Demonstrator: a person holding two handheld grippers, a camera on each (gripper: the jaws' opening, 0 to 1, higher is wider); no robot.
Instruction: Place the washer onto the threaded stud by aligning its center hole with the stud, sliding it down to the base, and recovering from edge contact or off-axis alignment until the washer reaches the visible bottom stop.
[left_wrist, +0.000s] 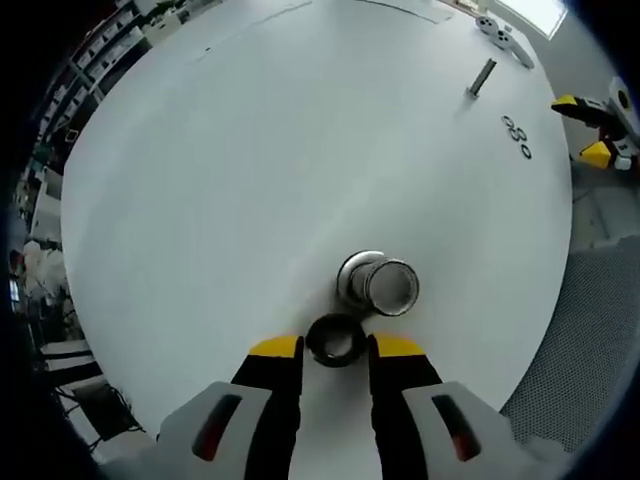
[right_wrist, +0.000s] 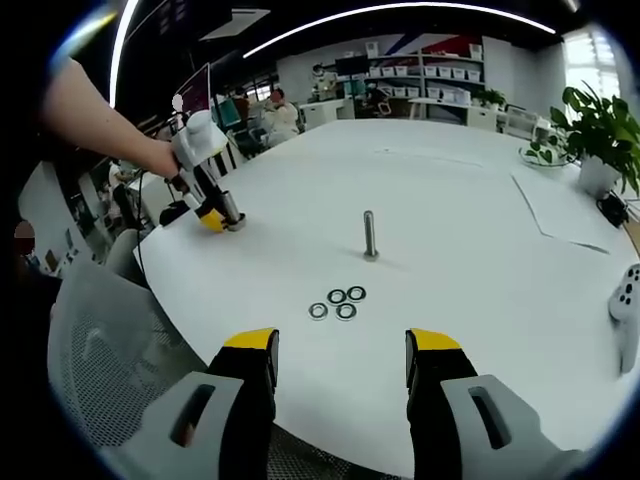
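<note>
The threaded stud stands upright on the white table. Several washers lie flat in a cluster just in front of it. My right gripper hovers open and empty above the table's near edge, short of the washers. My left gripper is far from the stud and closed in on a small dark ring, with its yellow tips against the ring's sides. In the left gripper view the stud and washers are small and far off. In the right gripper view a hand holds the left gripper at the table's left edge.
A silver metal cylinder stands just beyond the dark ring. A white controller lies at the right, a sheet of paper behind it, and a potted plant at the far right. A mesh chair stands by the near edge.
</note>
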